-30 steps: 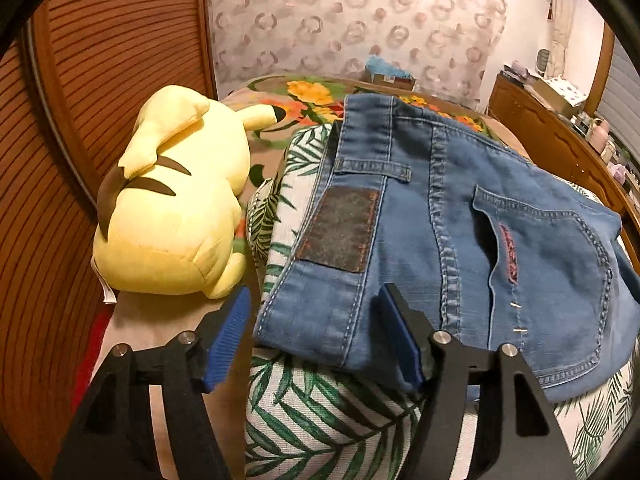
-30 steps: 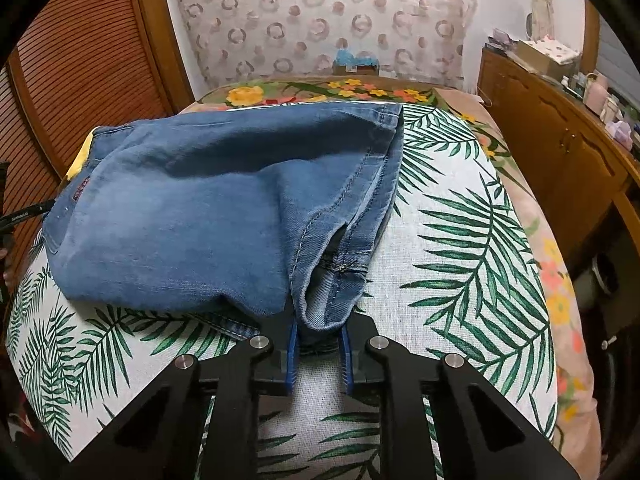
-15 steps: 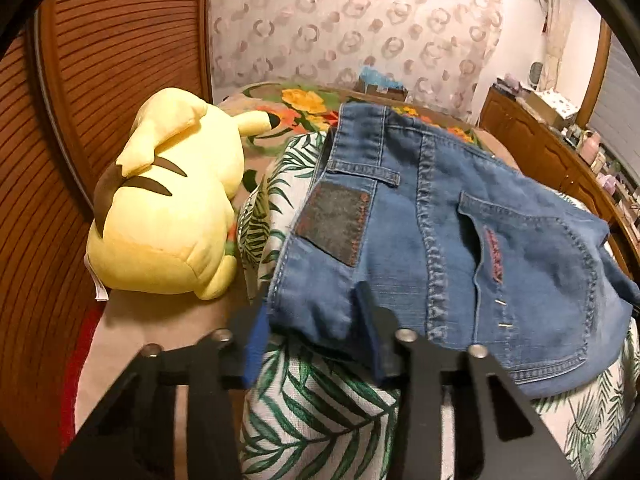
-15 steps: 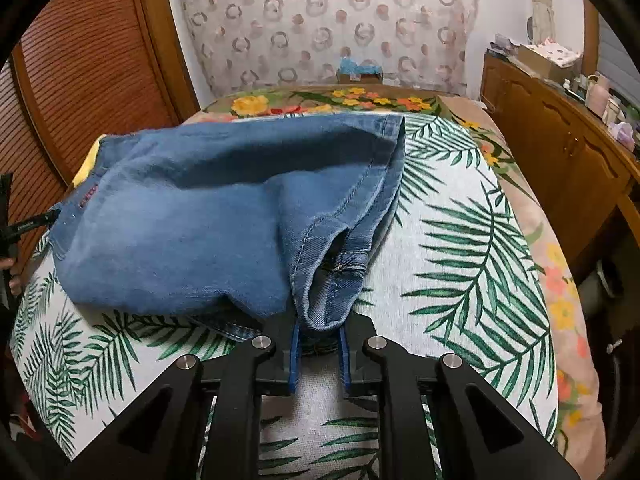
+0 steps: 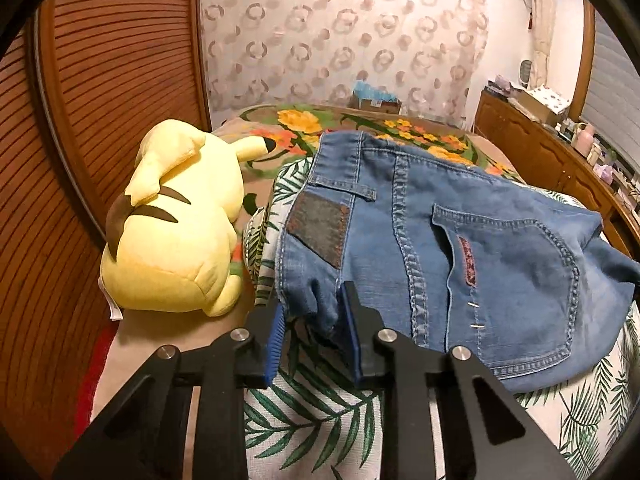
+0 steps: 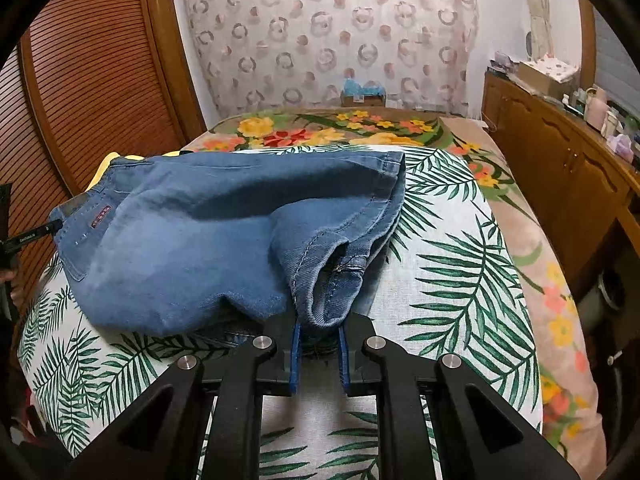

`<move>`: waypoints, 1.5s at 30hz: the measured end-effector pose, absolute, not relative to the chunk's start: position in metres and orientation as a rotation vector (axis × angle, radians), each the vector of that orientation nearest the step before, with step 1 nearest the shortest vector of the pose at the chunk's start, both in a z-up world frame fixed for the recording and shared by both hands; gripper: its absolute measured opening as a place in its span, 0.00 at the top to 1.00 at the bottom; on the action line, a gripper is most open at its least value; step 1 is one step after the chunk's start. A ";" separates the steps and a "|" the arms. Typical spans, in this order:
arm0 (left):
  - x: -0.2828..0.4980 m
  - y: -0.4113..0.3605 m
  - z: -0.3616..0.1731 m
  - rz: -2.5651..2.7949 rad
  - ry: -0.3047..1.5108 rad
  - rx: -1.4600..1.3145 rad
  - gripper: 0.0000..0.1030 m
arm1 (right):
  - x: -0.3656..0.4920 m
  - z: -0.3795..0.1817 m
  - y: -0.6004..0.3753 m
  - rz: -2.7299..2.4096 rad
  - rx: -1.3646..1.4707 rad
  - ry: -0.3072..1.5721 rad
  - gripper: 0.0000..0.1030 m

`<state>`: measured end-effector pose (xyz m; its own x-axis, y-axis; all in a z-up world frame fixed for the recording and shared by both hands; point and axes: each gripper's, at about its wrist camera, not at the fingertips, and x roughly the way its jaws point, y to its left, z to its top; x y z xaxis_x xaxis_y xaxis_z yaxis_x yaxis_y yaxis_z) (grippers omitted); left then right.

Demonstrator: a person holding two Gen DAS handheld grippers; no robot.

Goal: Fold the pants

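Left wrist view: left gripper (image 5: 312, 330) pinching the near waistband corner of the jeans (image 5: 460, 248), blue fingers (image 5: 276, 334) narrowed with a bunched tuck of denim between them. Gripped at the corner, by the look of it, so the whole top edge can be steered as one. Back pocket (image 5: 508, 280) and dark waistband patch (image 5: 320, 228) facing up, seat side showing. Yellow Pikachu plush (image 5: 176, 220) lying just beside the waistband on the bed's left edge, apart from the denim, something to avoid when swinging the fabric over.

Right wrist view: right gripper (image 6: 318, 350) clamped narrow on the rolled hem end of the legs (image 6: 332, 292), cloth pinched between the fingers (image 6: 295, 354). Jeans resting on the palm-leaf bedspread (image 6: 460, 280), legs doubled back over the seat, so one fold seemingly made. Opposite ends held in order to keep the layers aligned and taut for the next fold. Risk, as judged: lower layer slipping out of the pinch and skewing the edges. Wooden dresser (image 6: 560, 168) well apart on the right.
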<state>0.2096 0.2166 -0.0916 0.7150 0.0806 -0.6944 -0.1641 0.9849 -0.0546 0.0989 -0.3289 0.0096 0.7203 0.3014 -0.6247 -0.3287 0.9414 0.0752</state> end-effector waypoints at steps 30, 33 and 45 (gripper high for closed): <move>0.112 0.139 -0.013 -0.007 0.494 -0.119 0.84 | 0.020 0.043 -0.384 0.246 -0.060 0.478 0.89; 0.093 0.127 -0.013 -0.032 0.487 -0.118 0.84 | 0.001 0.046 -0.385 0.227 -0.059 0.468 0.89; 0.046 0.108 -0.035 -0.051 0.556 -0.124 0.84 | -0.031 0.029 -0.386 0.205 -0.058 0.492 0.89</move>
